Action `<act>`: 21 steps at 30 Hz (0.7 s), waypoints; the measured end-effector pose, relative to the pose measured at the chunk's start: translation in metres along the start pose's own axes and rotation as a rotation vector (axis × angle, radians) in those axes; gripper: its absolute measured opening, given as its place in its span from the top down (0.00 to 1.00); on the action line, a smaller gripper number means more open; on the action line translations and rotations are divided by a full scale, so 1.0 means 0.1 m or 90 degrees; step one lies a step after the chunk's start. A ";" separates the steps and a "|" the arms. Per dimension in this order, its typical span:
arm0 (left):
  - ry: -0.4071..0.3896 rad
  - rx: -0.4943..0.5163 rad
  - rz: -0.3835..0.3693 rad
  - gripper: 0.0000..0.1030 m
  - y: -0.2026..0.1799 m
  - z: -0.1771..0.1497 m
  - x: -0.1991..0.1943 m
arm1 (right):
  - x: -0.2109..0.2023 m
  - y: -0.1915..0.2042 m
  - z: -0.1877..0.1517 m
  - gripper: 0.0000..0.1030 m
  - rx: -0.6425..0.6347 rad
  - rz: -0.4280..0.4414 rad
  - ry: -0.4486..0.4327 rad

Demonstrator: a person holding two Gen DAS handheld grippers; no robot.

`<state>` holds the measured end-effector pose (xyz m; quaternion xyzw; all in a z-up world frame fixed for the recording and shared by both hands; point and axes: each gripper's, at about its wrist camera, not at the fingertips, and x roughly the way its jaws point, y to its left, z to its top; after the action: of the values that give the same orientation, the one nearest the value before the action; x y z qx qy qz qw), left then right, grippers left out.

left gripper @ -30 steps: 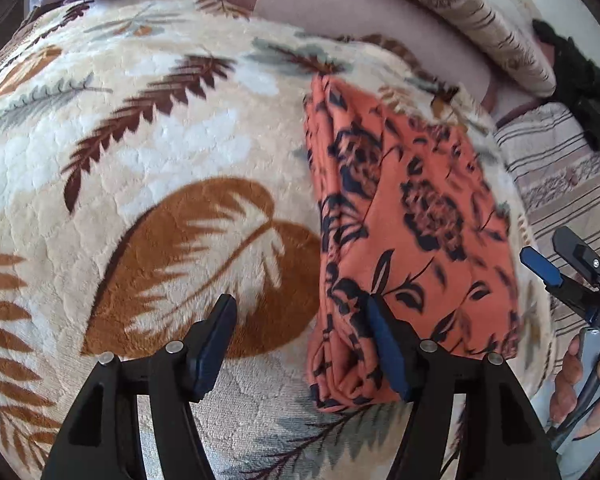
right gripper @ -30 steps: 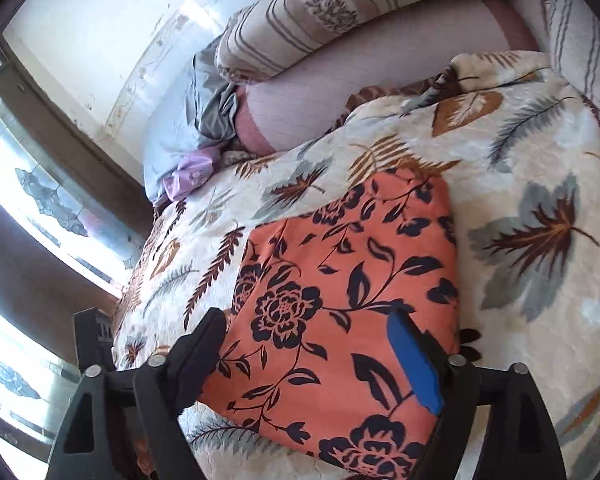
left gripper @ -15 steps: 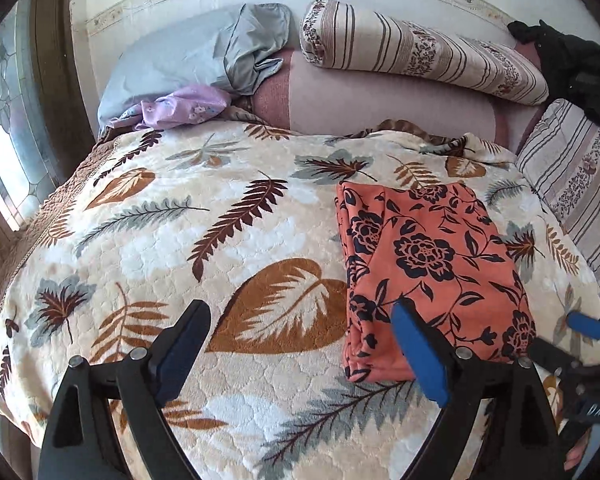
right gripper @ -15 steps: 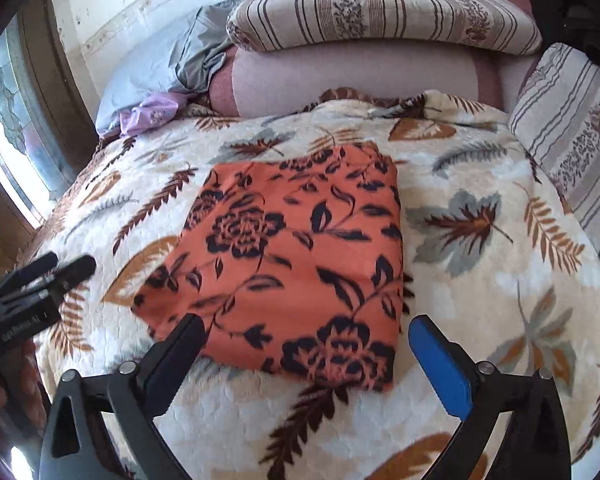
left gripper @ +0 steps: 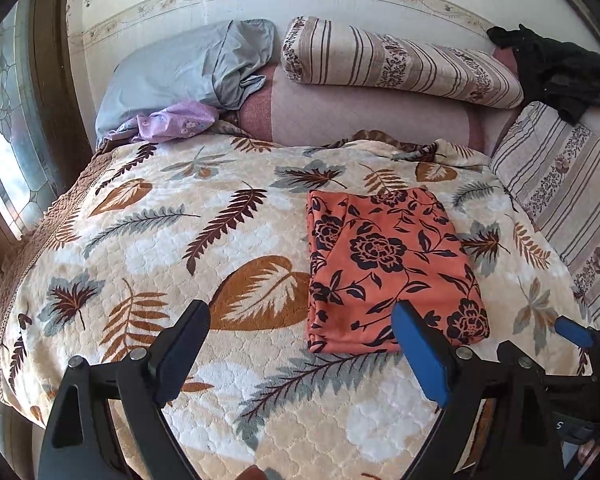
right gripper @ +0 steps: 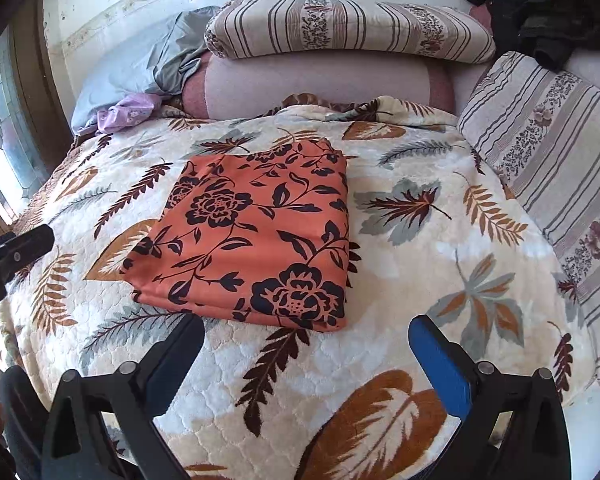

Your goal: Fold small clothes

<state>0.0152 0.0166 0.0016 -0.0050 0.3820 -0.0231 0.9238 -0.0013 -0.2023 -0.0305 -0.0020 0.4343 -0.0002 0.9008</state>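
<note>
An orange cloth with dark flower print [left gripper: 388, 268] lies folded into a flat rectangle on the leaf-patterned blanket [left gripper: 180, 240]; it also shows in the right wrist view [right gripper: 256, 240]. My left gripper [left gripper: 300, 344] is open and empty, held above the blanket just short of the cloth's near edge. My right gripper [right gripper: 306, 356] is open and empty, also back from the cloth's near edge. The right gripper shows at the right edge of the left wrist view [left gripper: 580, 344], and the left gripper shows at the left edge of the right wrist view [right gripper: 16, 248].
Striped bolster pillows [left gripper: 396, 64] and a pink cushion [left gripper: 360, 120] line the wall. A grey pillowcase [left gripper: 188, 68] and a lilac garment [left gripper: 172, 124] lie at the back left. A black garment [left gripper: 556, 68] sits at the back right. A window [left gripper: 4, 120] is on the left.
Both grippers have pulled back and up from the folded cloth, which now lies free on the blanket. The view has widened to the whole bed.
</note>
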 end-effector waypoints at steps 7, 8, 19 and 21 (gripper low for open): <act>-0.009 0.026 0.021 0.08 -0.17 0.03 -0.02 | -0.05 0.01 0.04 0.00 -0.017 -0.011 -0.010; -0.008 0.029 0.022 0.08 -0.18 0.03 -0.01 | -0.05 0.01 0.05 0.00 -0.018 -0.013 -0.011; 0.006 0.040 0.026 0.08 -0.31 0.13 0.16 | 0.02 -0.01 0.19 0.00 -0.031 -0.022 -0.016; 0.005 0.043 0.024 0.08 -0.33 0.15 0.19 | 0.05 0.00 0.22 0.00 -0.035 -0.023 -0.015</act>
<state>0.0377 -0.0176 -0.0005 0.0333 0.3844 -0.0187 0.9224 0.0193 -0.2025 -0.0210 -0.0343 0.4236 -0.0046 0.9052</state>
